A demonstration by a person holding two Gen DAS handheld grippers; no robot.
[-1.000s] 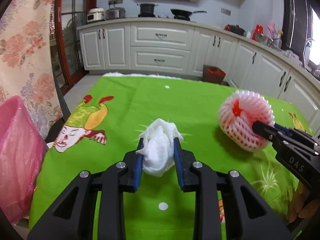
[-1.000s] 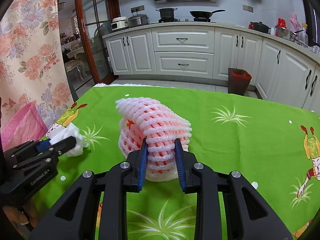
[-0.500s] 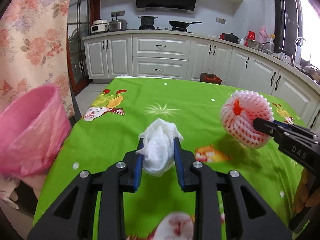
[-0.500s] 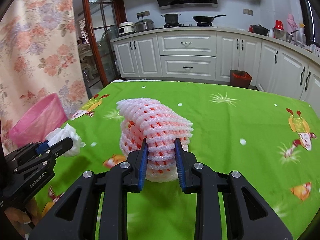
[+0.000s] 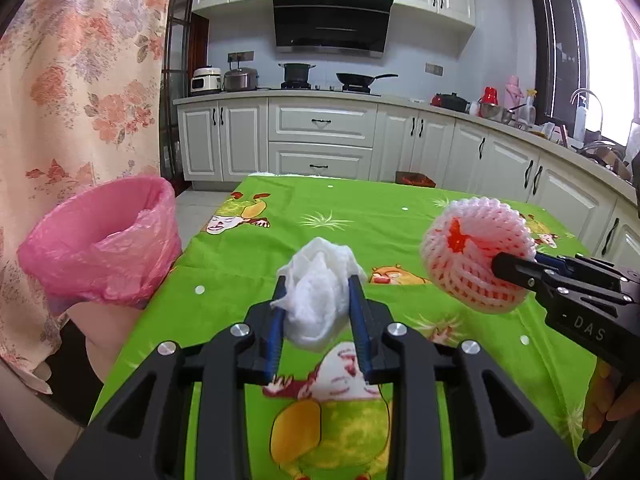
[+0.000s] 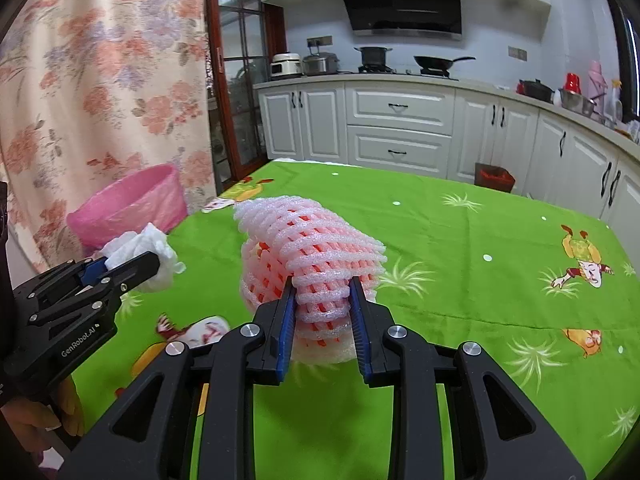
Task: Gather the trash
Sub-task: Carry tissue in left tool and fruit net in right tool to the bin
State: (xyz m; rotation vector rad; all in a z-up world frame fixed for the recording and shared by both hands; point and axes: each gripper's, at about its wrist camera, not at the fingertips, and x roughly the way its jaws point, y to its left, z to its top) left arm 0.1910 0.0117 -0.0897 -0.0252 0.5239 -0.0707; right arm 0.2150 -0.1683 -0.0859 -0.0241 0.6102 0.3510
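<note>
My left gripper (image 5: 318, 284) is shut on a crumpled white tissue (image 5: 316, 300), held above the green tablecloth (image 5: 360, 216). To its right, my right gripper (image 5: 498, 266) grips a pink foam fruit net (image 5: 476, 256). In the right wrist view the right gripper (image 6: 322, 284) is shut on the foam fruit net (image 6: 312, 248), and the left gripper (image 6: 150, 262) with the tissue (image 6: 140, 248) is at the left. A bin lined with a pink bag (image 5: 100, 240) stands off the table's left edge, its mouth open; the same pink-lined bin (image 6: 128, 204) shows behind the tissue.
A floral curtain (image 5: 72, 80) hangs behind the bin. White kitchen cabinets (image 5: 320, 136) and a counter with pots run beyond the table's far edge. A small red-lined bin (image 6: 494, 176) sits on the floor by the cabinets.
Both grippers have pulled back and up over the table with their loads still held. The pink-lined bin has come fully into view at the left, nearer the left gripper.
</note>
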